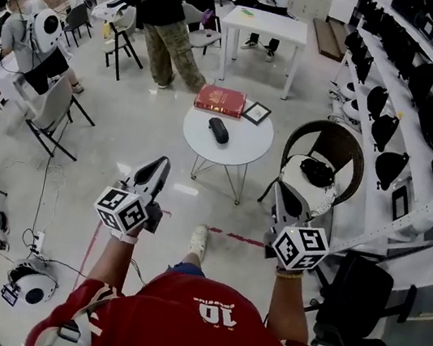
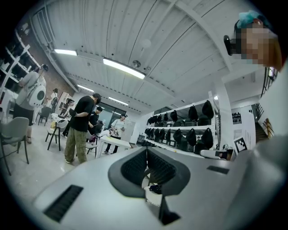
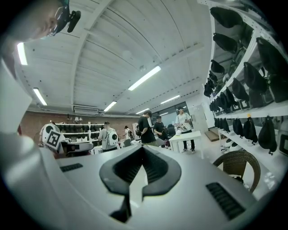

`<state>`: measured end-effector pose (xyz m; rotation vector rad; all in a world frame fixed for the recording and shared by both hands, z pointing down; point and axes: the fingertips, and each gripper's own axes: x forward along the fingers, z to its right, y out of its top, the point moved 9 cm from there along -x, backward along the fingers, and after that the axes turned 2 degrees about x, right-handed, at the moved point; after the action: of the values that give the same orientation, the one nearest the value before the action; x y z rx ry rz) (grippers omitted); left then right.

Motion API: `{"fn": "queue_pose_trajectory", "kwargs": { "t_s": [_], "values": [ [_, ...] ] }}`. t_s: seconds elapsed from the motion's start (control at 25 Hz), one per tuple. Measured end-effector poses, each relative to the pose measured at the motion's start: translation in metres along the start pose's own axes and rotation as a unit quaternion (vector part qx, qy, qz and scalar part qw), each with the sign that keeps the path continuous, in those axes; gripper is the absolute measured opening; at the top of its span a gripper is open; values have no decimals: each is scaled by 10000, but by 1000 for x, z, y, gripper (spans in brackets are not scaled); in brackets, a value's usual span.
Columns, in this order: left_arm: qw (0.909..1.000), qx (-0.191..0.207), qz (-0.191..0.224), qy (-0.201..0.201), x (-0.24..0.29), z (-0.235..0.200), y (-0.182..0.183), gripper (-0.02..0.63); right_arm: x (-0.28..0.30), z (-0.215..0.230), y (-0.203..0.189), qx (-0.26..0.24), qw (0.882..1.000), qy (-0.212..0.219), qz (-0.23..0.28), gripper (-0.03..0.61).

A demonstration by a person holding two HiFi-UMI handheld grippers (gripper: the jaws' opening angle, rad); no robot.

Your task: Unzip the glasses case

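The black glasses case lies zipped on a small round white table, in front of a red book and a small framed picture. My left gripper and right gripper are held level side by side, pointing at the table and well short of it. Neither touches the case. In the left gripper view the jaws of the left gripper meet at the tips with nothing between them; a dark object on the white table shows below the pads. The right gripper is likewise shut and holds nothing.
A wicker chair holding a white and black object stands right of the table. A black chair is at my right. Shelves of black bags line the right wall. People stand by a white rectangular table at the back.
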<state>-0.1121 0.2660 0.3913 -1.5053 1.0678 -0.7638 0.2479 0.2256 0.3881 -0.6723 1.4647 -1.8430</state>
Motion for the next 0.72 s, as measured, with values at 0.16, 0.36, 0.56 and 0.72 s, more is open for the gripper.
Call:
{"fn": "queue_pose_trajectory", "kwargs": {
  "t_s": [0.16,0.36,0.56,0.72],
  "values": [
    [10000,19,-55,-25,20,-9,0,9,16,9,5,211,9997,122,59,14],
    [9999,-35,-91,-49,48,-27,1,9,45,21,10,107,9998,131,-60,14],
    [9999,-101,-73,-24,79,-54,2,9,80,35,15,21,9997,113,-217,14],
    [9999,-136,-65,1,106,-77,4,9,112,48,21,-22,9995,102,-313,14]
  ]
}}
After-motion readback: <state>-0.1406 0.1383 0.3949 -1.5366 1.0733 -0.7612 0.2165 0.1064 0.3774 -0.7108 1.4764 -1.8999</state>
